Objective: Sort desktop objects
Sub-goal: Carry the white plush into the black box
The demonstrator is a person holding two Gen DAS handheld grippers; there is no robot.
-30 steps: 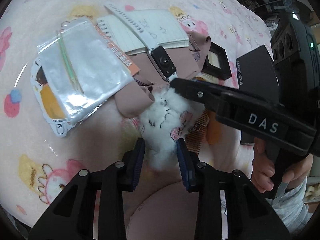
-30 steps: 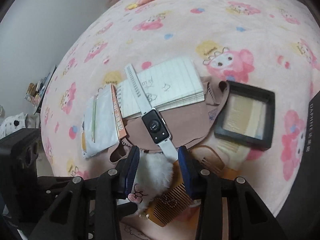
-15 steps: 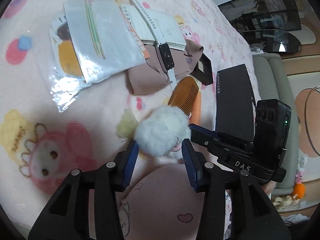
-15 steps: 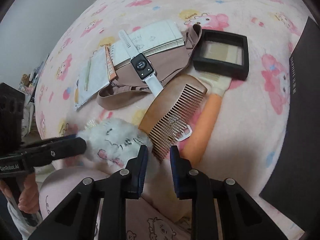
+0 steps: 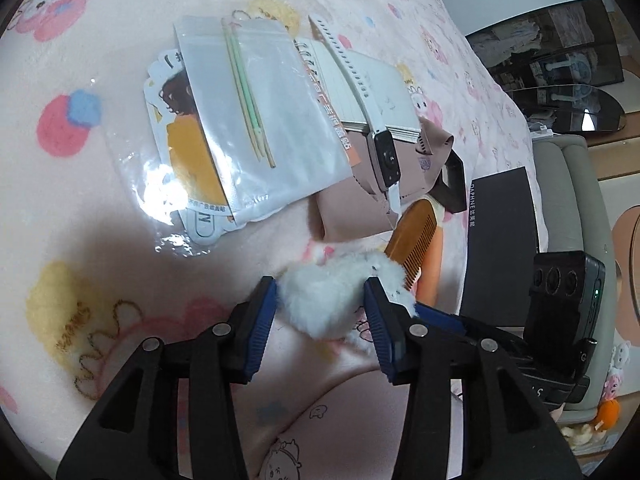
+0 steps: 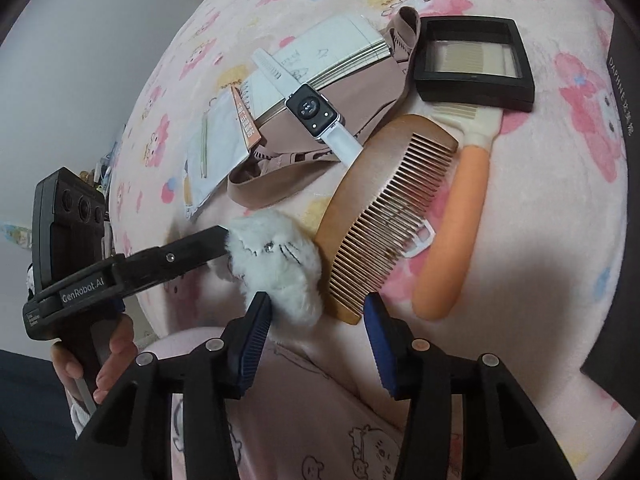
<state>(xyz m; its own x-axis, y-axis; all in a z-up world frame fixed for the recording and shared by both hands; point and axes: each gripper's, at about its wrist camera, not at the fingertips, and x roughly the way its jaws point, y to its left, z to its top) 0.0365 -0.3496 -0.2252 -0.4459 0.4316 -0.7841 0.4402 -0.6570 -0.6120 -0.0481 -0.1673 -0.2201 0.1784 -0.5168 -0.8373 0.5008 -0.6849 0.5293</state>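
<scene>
A white fluffy cat toy (image 5: pixel 336 300) sits between the blue pads of my left gripper (image 5: pixel 322 296), which is shut on it just above the pink blanket. In the right wrist view the toy (image 6: pixel 280 264) hangs off the left gripper's fingertip (image 6: pixel 208 242). My right gripper (image 6: pixel 316 304) hovers beside it with jaws opening; fluff brushes its left pad and the wooden comb's (image 6: pixel 384 216) near end lies below the gap, nothing gripped. Farther back lie a white-strapped smartwatch (image 6: pixel 308 108), a notebook (image 6: pixel 332 48) and a mauve pouch (image 6: pixel 360 88).
An orange-handled comb (image 6: pixel 456 232) and a black framed case (image 6: pixel 472 64) lie right of the wooden comb. A zip bag with green sticks (image 5: pixel 260 120) lies to the left. A black box (image 5: pixel 500 236) borders the right side. A person's pink-clad knee (image 6: pixel 320 420) is below.
The left gripper drew the fluffy toy off the pile toward the near side. The right jaws left the toy, closed narrow, then spread again beside it.
</scene>
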